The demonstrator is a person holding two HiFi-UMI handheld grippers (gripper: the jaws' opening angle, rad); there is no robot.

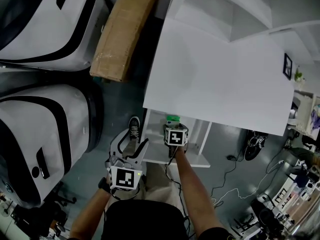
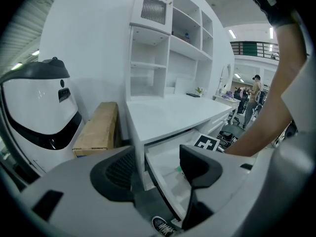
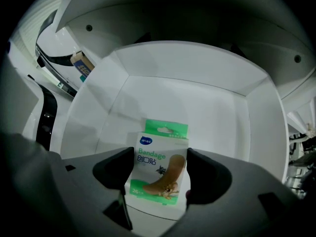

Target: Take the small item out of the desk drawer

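Observation:
The white desk [image 1: 225,79] has its drawer [image 1: 197,134] pulled out. A small green and white bandage box [image 3: 160,167] lies flat on the drawer floor [image 3: 187,102]; in the head view it shows as a green edge [image 1: 172,118]. My right gripper [image 3: 160,177] points straight down over the box, one jaw on each side of it, open, the pads close to its edges. From the head view the right gripper [image 1: 174,128] sits inside the drawer. My left gripper [image 1: 134,140] hangs open and empty left of the drawer; its own view shows the left gripper [image 2: 158,174] facing the drawer [image 2: 165,157].
A long cardboard box [image 1: 125,29] lies on the floor left of the desk. Large white machines with black trim [image 1: 40,129] stand at the far left. A dark shoe [image 1: 134,126] is beside the drawer. Cables [image 1: 230,159] trail on the floor at right. Shelves [image 2: 168,48] rise above the desk.

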